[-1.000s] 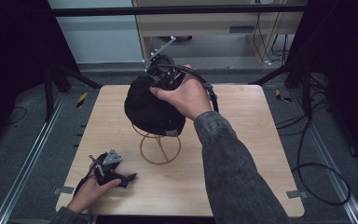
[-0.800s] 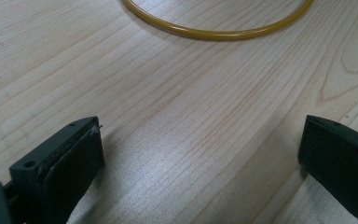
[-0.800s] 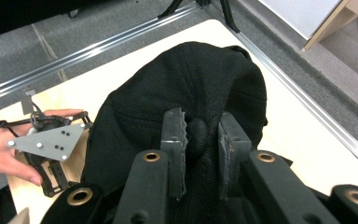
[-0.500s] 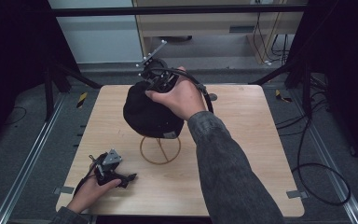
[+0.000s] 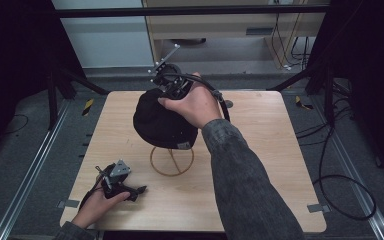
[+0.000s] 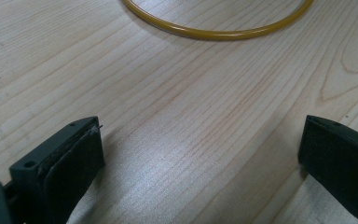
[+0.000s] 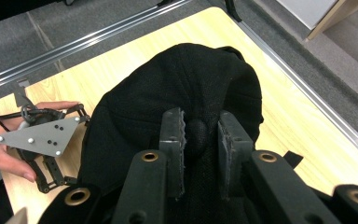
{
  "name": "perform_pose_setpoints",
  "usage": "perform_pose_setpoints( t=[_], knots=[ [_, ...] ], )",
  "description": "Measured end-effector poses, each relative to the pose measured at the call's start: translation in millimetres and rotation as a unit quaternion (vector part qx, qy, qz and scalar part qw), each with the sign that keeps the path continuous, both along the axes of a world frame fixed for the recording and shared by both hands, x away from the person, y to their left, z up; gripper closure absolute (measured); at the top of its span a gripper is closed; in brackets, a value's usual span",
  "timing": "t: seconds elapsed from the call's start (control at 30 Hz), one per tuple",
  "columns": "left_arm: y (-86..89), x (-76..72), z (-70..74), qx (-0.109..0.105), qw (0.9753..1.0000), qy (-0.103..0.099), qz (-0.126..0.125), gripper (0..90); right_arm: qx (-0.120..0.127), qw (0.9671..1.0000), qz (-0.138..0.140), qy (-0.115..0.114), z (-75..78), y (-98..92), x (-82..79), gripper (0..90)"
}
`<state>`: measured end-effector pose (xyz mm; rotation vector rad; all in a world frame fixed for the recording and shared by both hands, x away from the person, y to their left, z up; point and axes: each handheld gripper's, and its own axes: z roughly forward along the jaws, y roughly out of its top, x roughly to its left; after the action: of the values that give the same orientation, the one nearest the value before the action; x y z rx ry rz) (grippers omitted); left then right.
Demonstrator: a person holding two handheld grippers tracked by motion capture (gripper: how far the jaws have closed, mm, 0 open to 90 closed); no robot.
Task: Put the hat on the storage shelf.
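Since a second ago the black cap [image 5: 162, 120] has risen higher over the wire stand [image 5: 172, 160]: it hung low around the stand's upper loop then, and now more of the stand's stem is bare beneath its brim. The right hand [image 5: 192, 102] has moved up and toward the far edge of the table [image 5: 260, 165] with it. The left side has not shifted.

At the left of the high view, the left hand [image 5: 95, 202] rests on the near left corner of the table, wrist low, holding the left gripper [image 5: 139, 189] flat on the wood with its tips pointing toward the stand. In the left gripper view its jaws stand wide apart with bare table between them, grasping nothing; the yellow ring of the stand's base [image 6: 216, 33] lies just ahead of them.

In the middle, the cap hangs above the stand, tilted, well clear of the base ring. A small pale label [image 5: 183, 146] sits on the brim's near edge; whatever is printed on it is too small to read.

To the right, the right forearm in a grey sleeve [image 5: 245, 180] reaches up from the bottom edge, wrist bent over the cap's crown. The right gripper [image 7: 199, 154] is clenched on the cap: in the right gripper view its two jaws pinch the button [image 7: 196, 133] at the top of the crown.
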<state>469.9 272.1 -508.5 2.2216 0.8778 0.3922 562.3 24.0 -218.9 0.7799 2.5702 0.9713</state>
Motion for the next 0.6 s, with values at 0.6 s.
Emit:
perform_pose_setpoints(
  t=[0.6],
  knots=[
    [0.0,0.0,0.0,0.0,1.0,0.0,0.0,0.0,-0.004,0.9999,-0.002,0.01,-2.8,-1.0,1.1,71.8]
  ],
)
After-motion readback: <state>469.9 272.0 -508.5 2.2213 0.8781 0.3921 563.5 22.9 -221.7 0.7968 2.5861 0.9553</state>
